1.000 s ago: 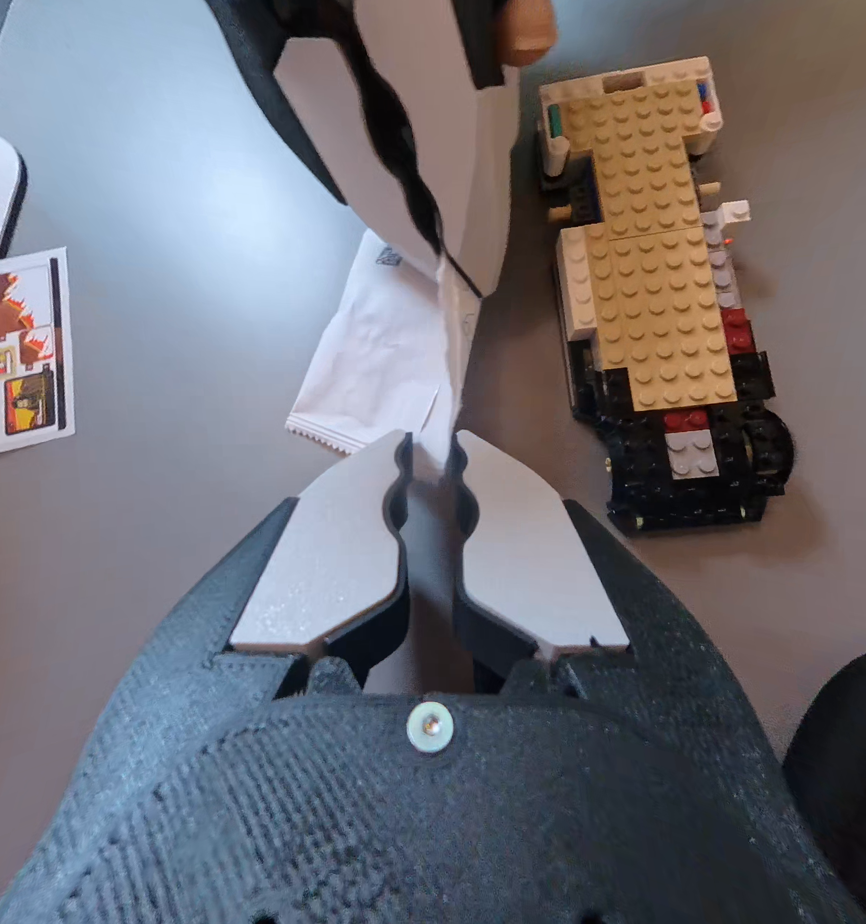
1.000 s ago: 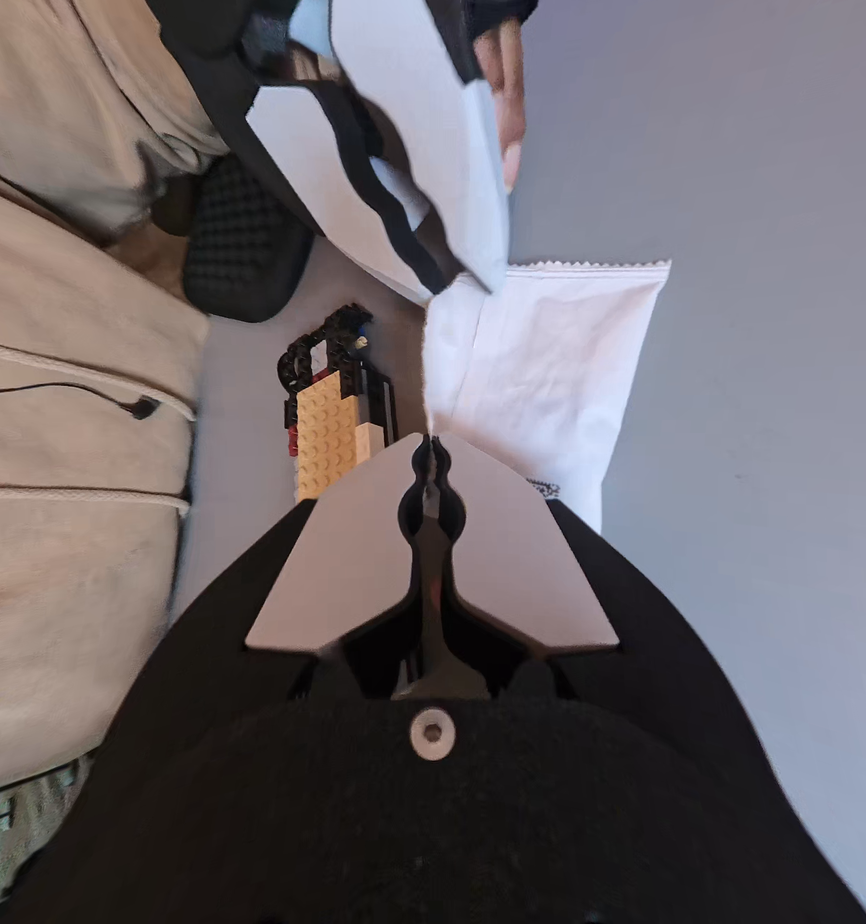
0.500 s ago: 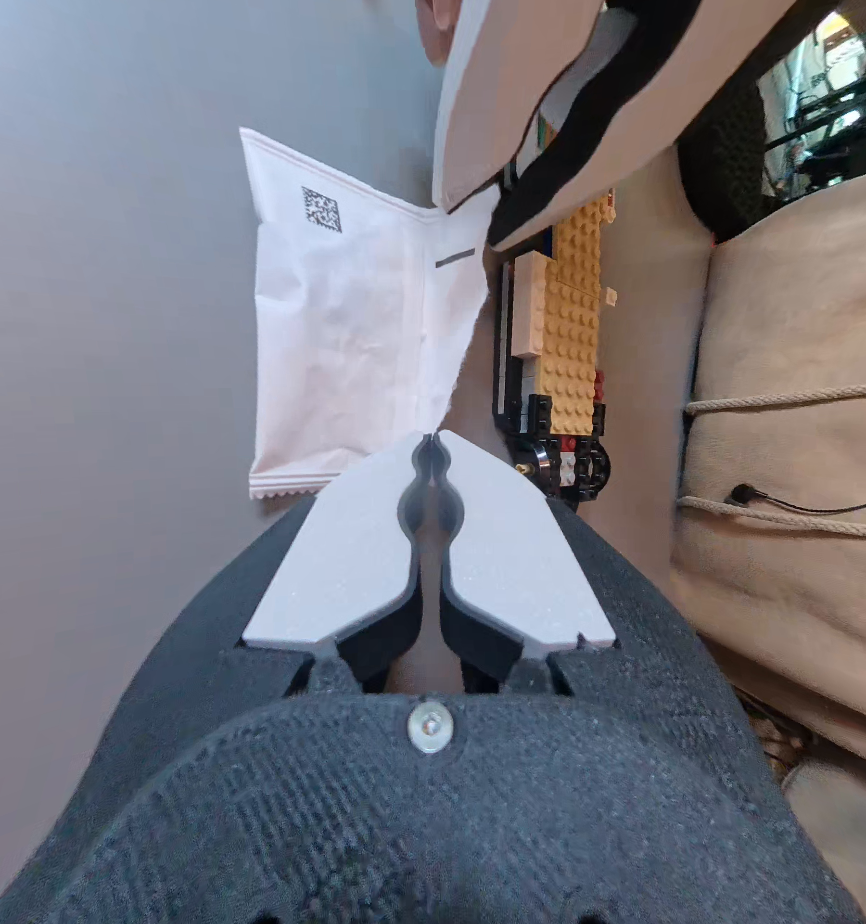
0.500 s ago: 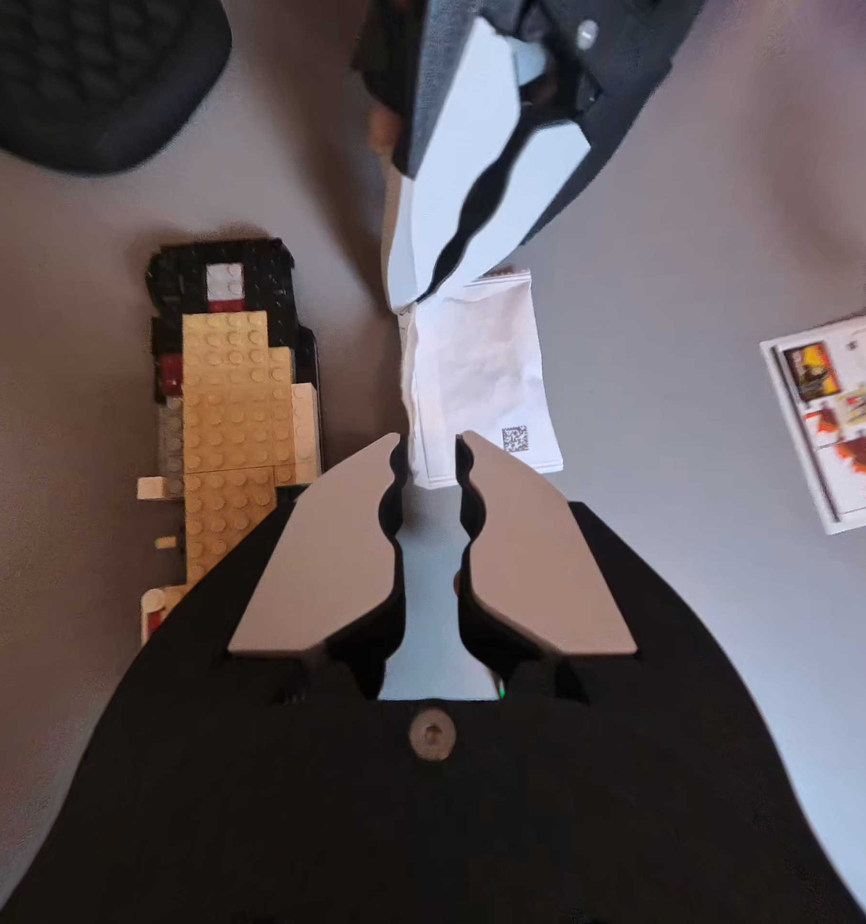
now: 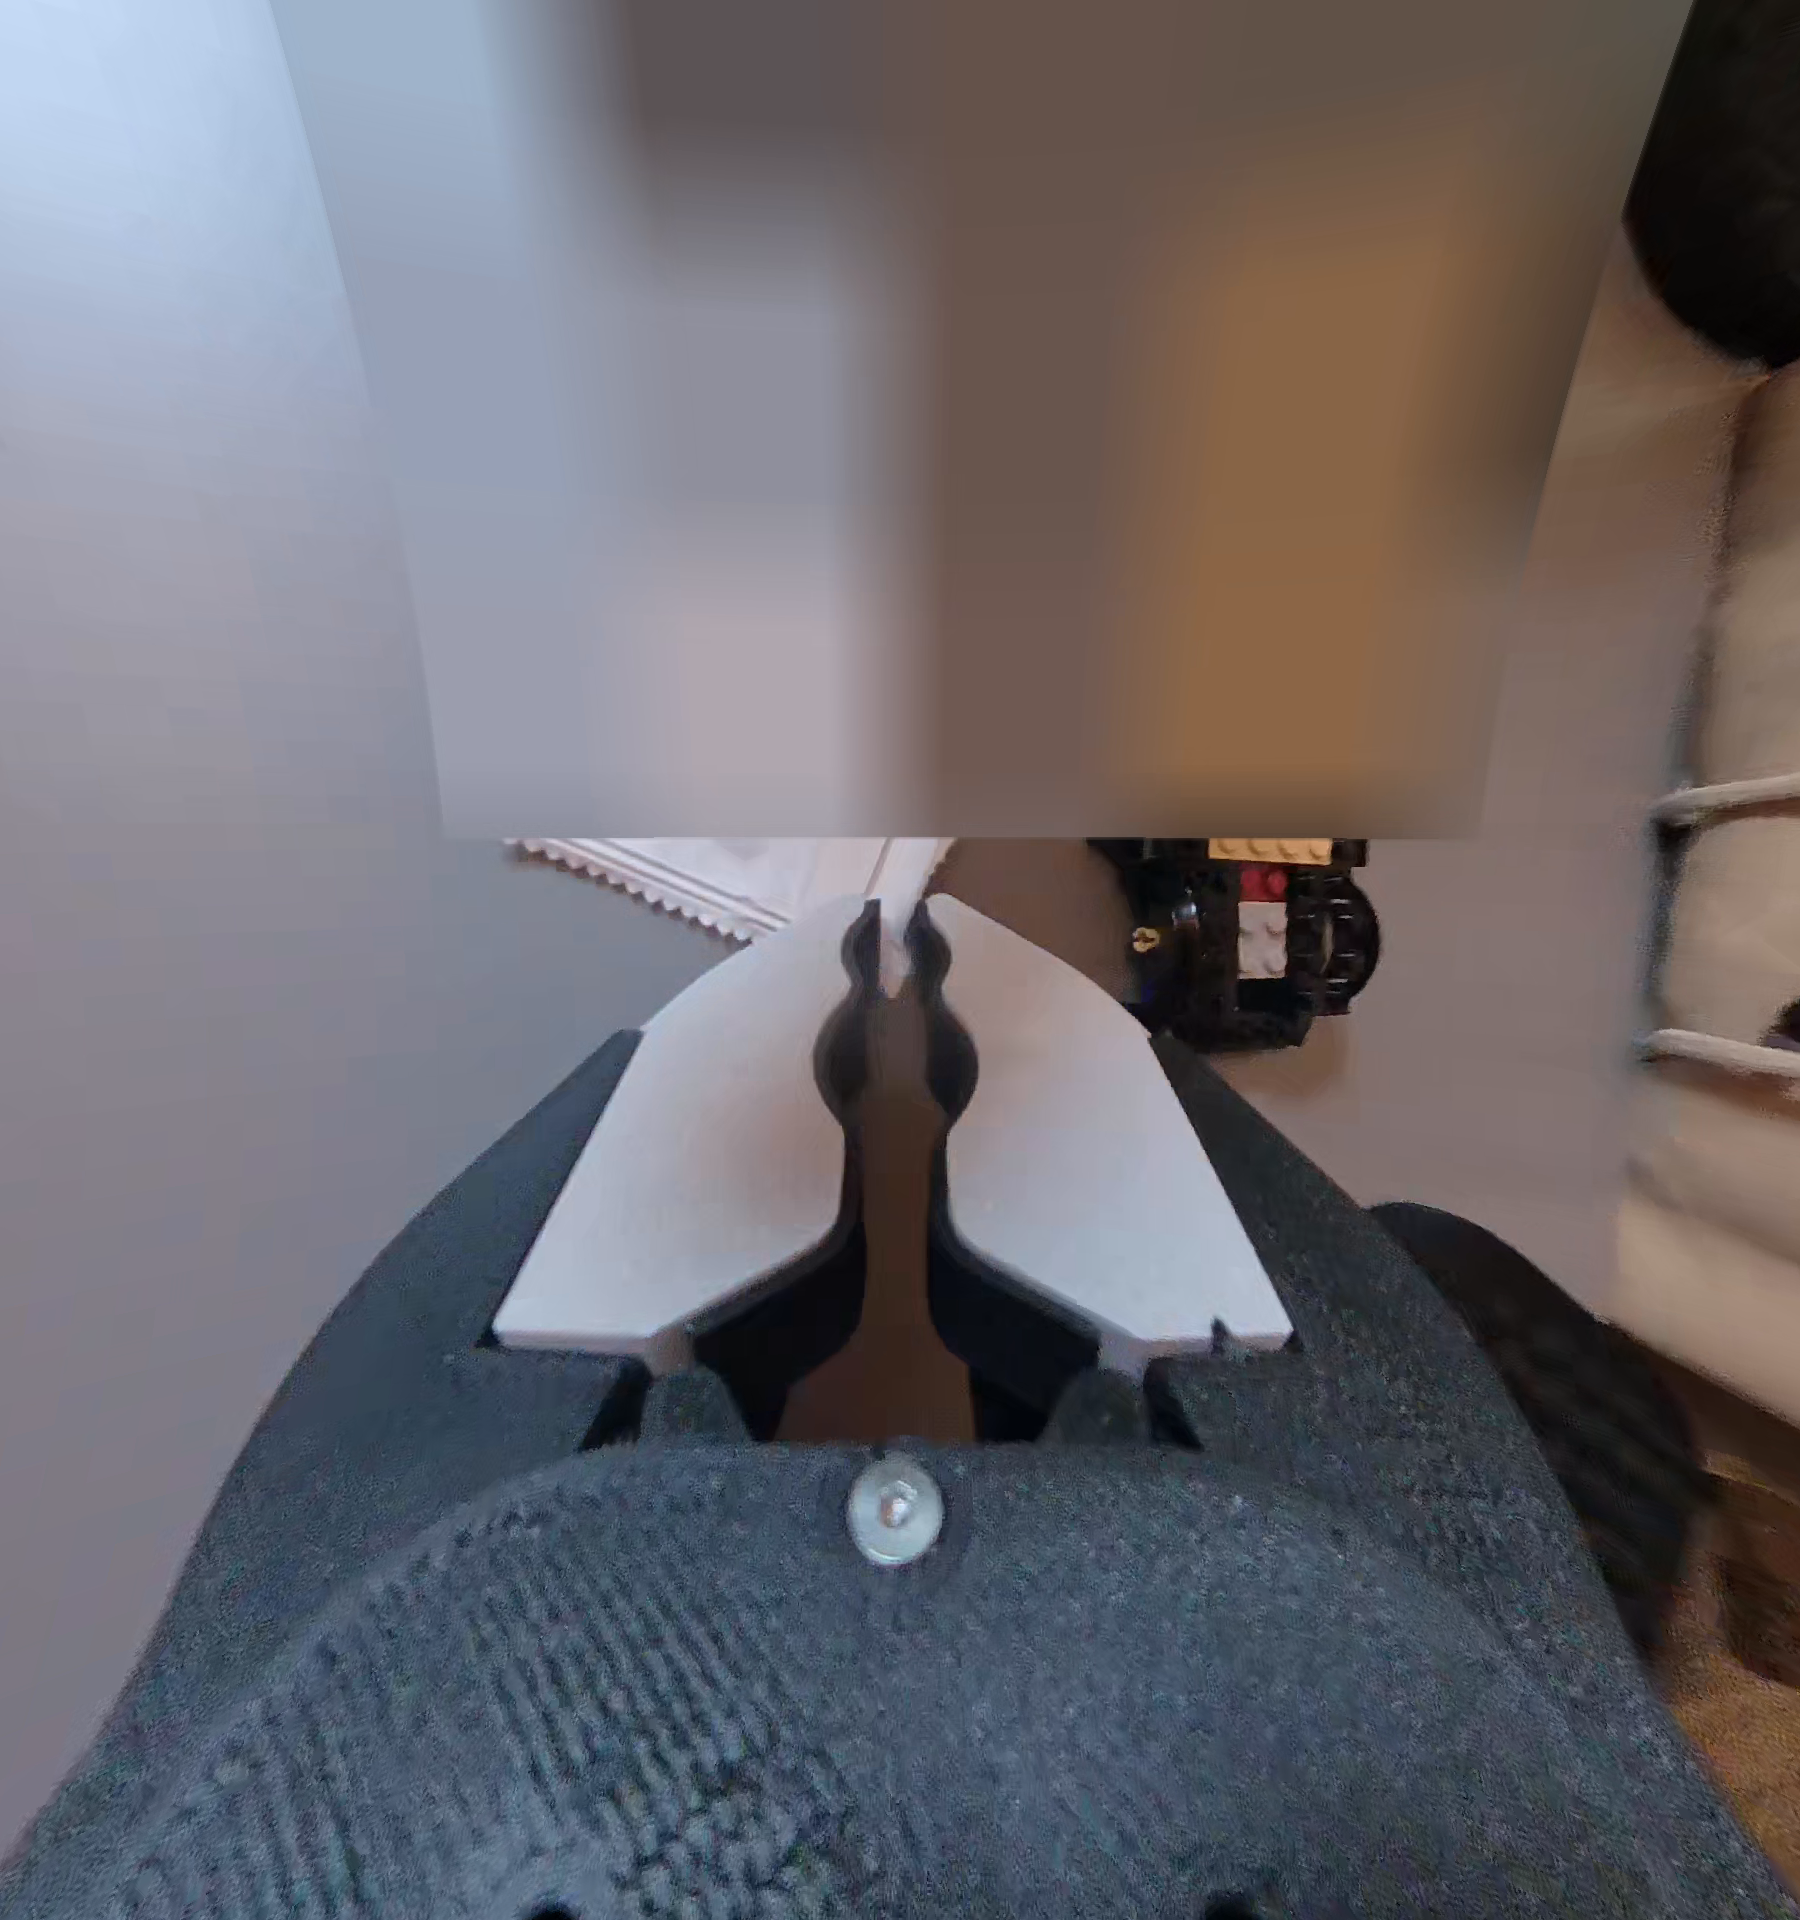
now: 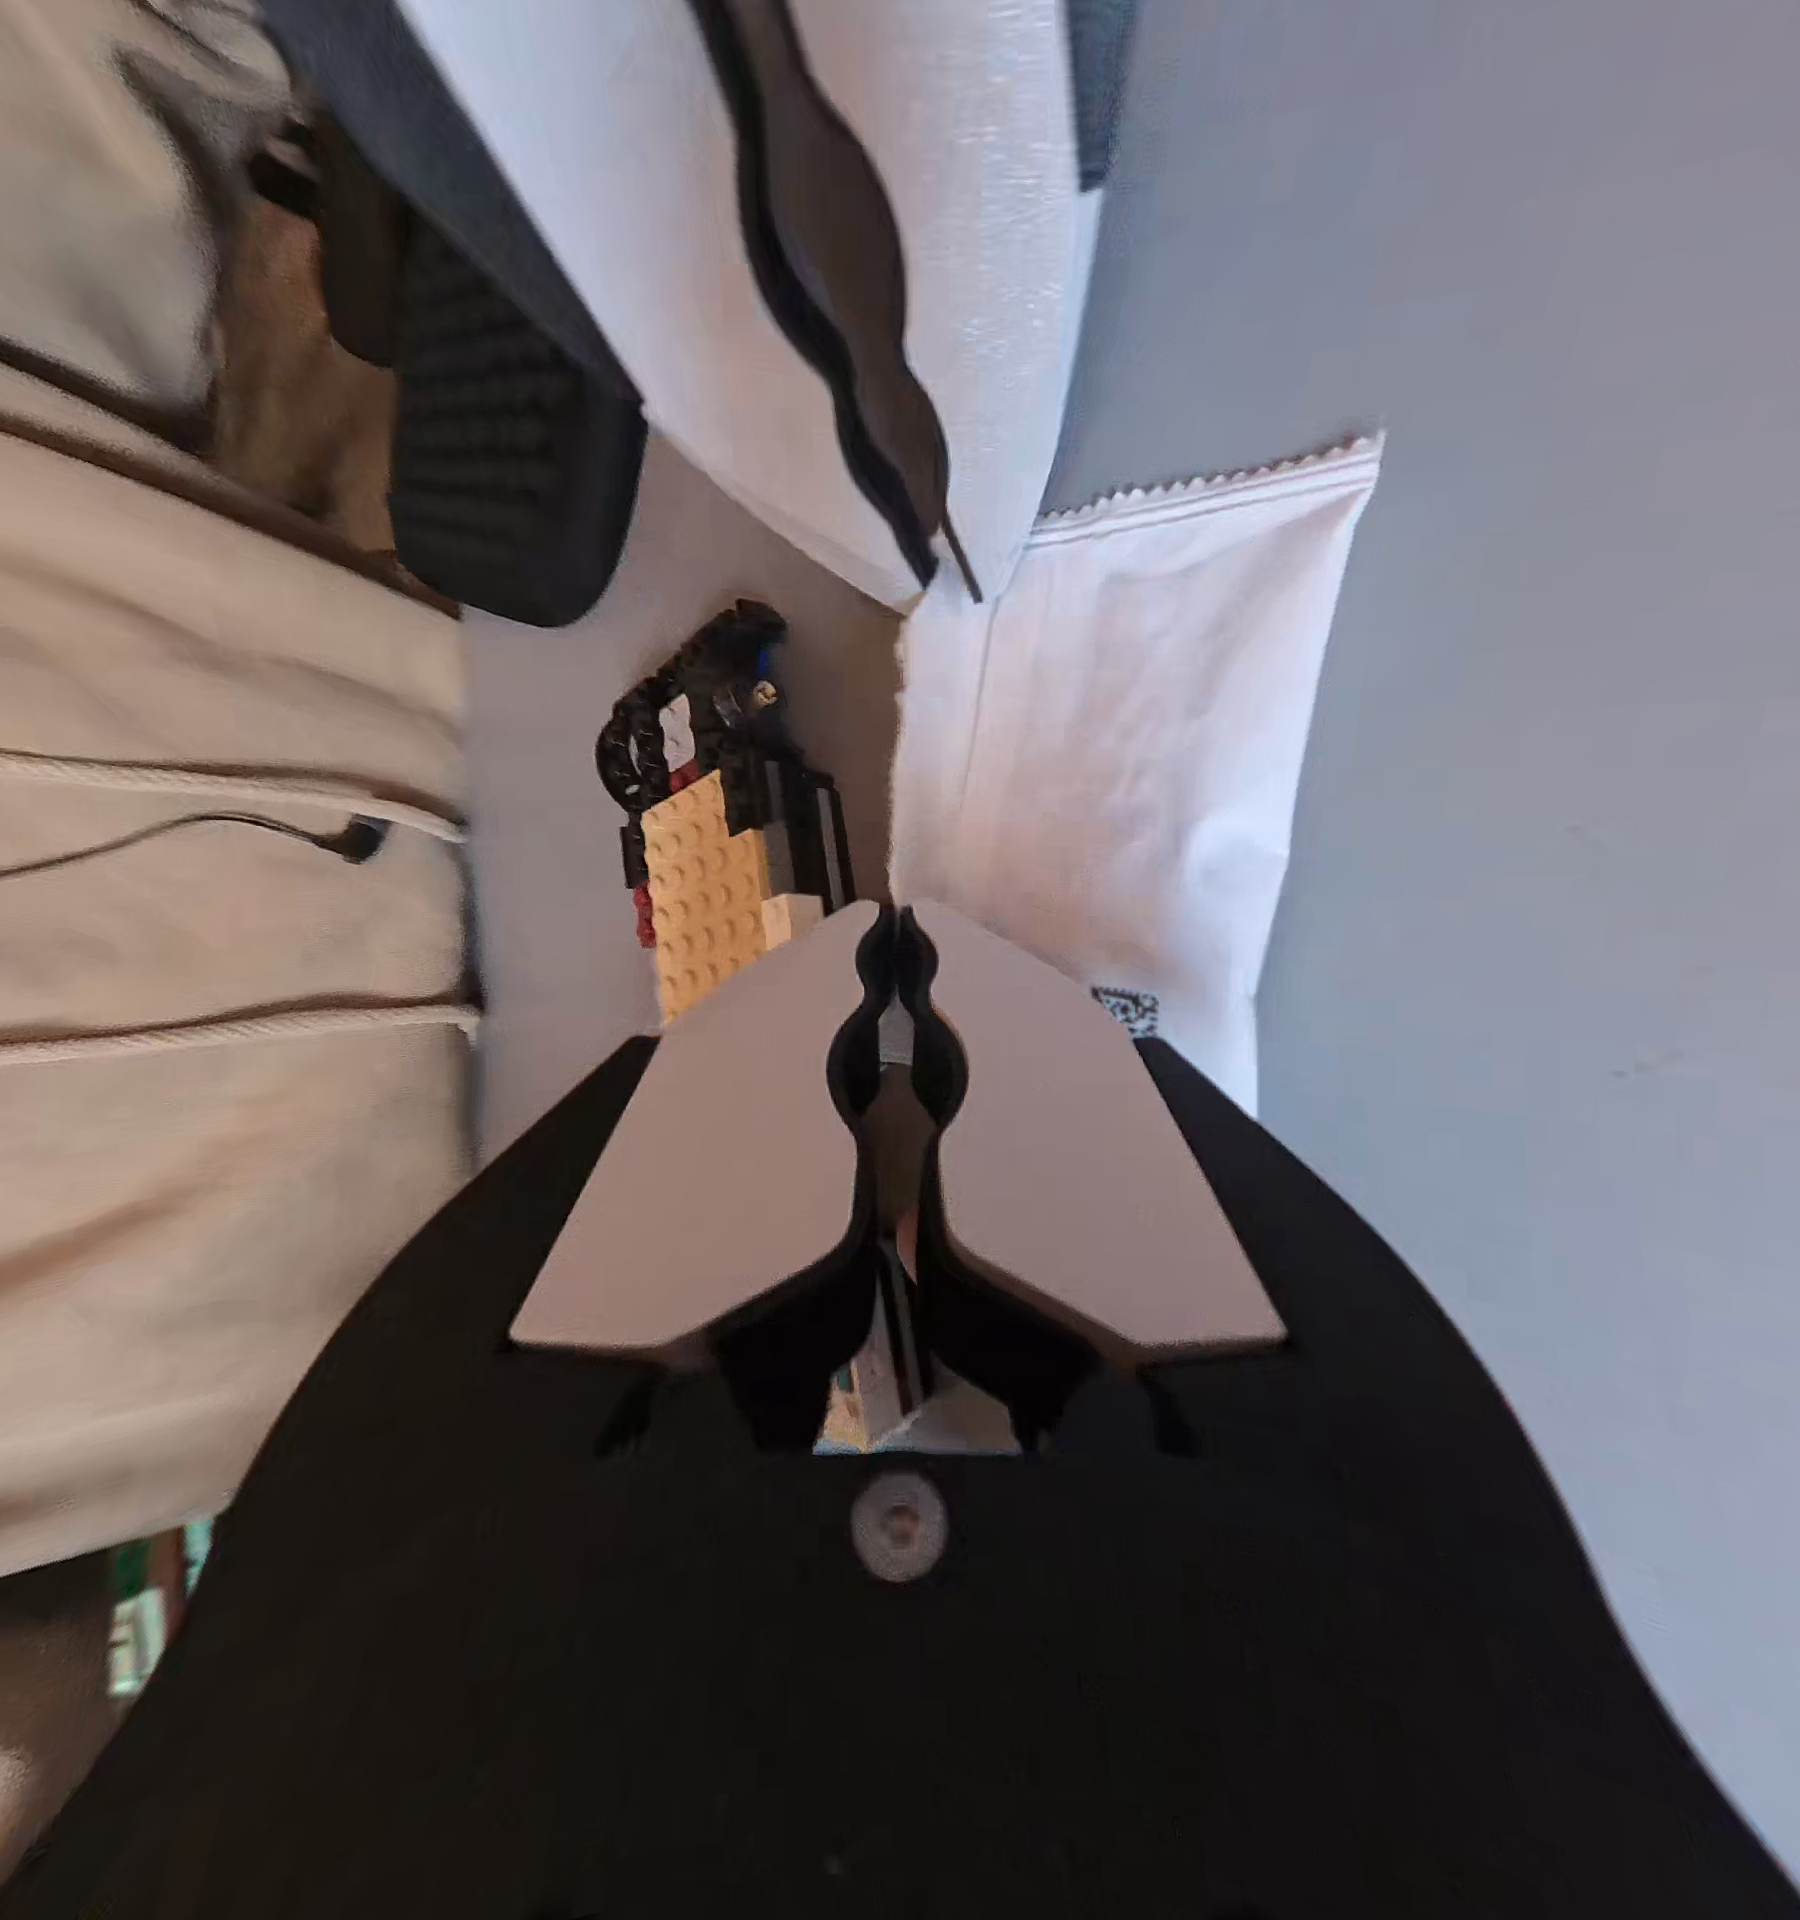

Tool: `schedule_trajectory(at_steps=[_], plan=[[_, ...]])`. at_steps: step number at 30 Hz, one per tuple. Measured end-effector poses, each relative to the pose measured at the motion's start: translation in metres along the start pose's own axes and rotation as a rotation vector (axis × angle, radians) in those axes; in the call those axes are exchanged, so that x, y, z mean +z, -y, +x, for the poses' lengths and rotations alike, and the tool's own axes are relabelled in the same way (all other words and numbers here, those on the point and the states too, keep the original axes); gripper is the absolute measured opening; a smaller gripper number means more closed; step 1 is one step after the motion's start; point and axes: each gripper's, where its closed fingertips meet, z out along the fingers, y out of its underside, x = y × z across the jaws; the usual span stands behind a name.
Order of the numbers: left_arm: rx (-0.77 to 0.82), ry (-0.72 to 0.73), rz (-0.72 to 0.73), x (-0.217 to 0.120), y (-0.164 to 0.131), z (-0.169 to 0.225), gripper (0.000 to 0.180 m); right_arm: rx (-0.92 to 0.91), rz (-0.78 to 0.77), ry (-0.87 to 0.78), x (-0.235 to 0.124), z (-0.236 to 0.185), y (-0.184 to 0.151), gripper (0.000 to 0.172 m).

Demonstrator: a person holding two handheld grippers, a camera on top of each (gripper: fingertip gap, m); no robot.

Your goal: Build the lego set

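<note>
A white paper bag with a serrated end is stretched between my two grippers above the grey table. My right gripper is shut on the bag's near edge. My left gripper has a strip of the bag pinched between its tips. It also shows in the right wrist view, on the bag's far corner. A laid-over blurred patch hides the upper middle of the left wrist view, and the right gripper with it.
A brick-built vehicle with a tan top and black wheels lies on the table beside the bag; it also shows in the left wrist view. A person's beige clothing and a black padded object are close by. The left gripper's tips are roughly 6 centimeters from the right gripper's.
My right gripper stood open beside the bag half a second ago and has now shut on its edge. My left gripper has stayed on the bag. Both views have swung round.
</note>
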Motion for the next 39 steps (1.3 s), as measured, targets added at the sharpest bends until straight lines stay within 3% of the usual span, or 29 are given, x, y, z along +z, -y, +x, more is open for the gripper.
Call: schedule_trajectory(at_steps=[3, 5, 9, 11, 14, 18, 23, 27, 33, 39], plan=[[0.122, 0.142, 0.041, -0.001, -0.001, -0.001, 0.014, 0.059, 0.029, 0.076, 0.001, -0.005, 0.002, 0.000], [0.188, 0.214, 0.061, 0.001, 0.001, -0.005, 0.003, 0.080, 0.045, 0.117, 0.001, -0.008, 0.002, 0.000], [0.061, 0.061, 0.022, 0.004, -0.001, 0.006, 0.000, 0.081, 0.059, 0.079, 0.000, -0.004, -0.003, 0.000], [-0.037, -0.067, -0.014, 0.005, -0.003, 0.012, 0.000, -0.032, 0.093, -0.083, -0.005, 0.006, 0.000, 0.001], [-0.145, -0.193, -0.060, 0.005, -0.002, 0.012, 0.000, -0.357, 0.138, -0.403, -0.021, 0.009, 0.011, 0.009], [-0.241, -0.309, -0.096, 0.006, 0.000, 0.010, 0.000, -0.765, 0.081, -0.629, -0.017, -0.010, 0.018, 0.009], [-0.293, -0.388, -0.109, 0.006, 0.000, 0.011, 0.000, -0.873, -0.108, -0.752, -0.002, 0.017, 0.019, 0.020], [-0.281, -0.387, -0.121, 0.006, 0.000, 0.011, 0.000, -0.782, -0.166, -0.628, 0.003, 0.025, 0.019, 0.008], [-0.270, -0.385, -0.128, 0.005, -0.001, 0.011, 0.000, -0.402, -0.186, -0.245, 0.004, 0.023, 0.016, 0.005], [-0.225, -0.187, -0.030, -0.003, 0.000, -0.003, 0.004, -0.212, -0.147, -0.098, 0.005, 0.024, 0.019, 0.003]])
